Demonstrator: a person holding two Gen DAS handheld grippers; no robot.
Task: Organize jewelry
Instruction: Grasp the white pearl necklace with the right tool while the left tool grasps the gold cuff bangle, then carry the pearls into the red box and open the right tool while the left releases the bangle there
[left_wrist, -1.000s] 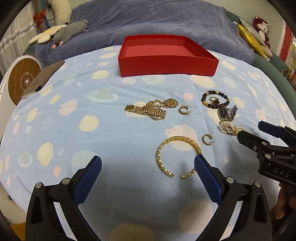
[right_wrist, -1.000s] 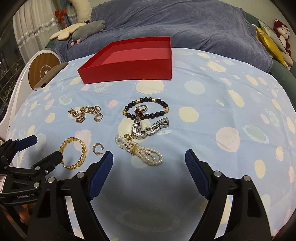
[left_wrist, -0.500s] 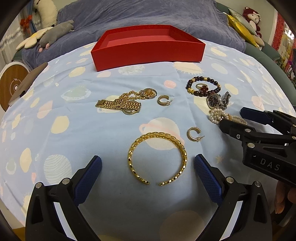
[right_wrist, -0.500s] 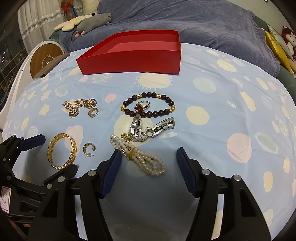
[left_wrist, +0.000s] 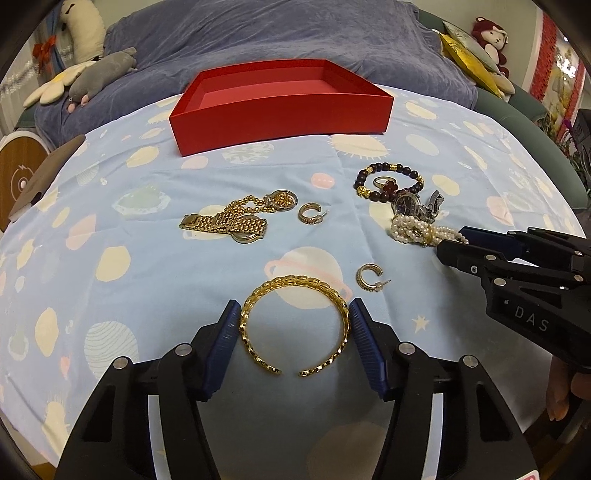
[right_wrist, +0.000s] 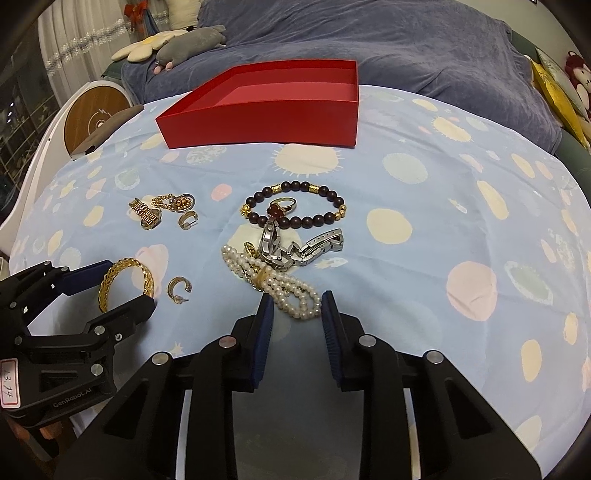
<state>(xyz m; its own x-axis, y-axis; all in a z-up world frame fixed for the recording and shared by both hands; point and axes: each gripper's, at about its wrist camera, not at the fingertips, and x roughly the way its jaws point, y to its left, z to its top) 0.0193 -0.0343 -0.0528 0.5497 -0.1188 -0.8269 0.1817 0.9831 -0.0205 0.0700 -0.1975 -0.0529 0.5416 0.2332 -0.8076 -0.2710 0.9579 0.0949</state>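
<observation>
On the spotted blue cloth (left_wrist: 110, 229), the left gripper (left_wrist: 294, 325) straddles the gold cuff (left_wrist: 293, 325), its jaws closing with the blue pads just beside the cuff's two sides; whether they press yet cannot be told. The right gripper (right_wrist: 294, 314) is also closing, its pads flanking the near end of the pearl bracelet (right_wrist: 273, 277) without clearly touching it. The red box (left_wrist: 280, 107) stands open at 12 o'clock from the cuff, well apart. A hoop earring (left_wrist: 369, 282) lies just beside the cuff at 2 o'clock; the gold watch (left_wrist: 225, 223) sits at 11 o'clock, the bead bracelet (left_wrist: 389, 181) at 1 o'clock.
</observation>
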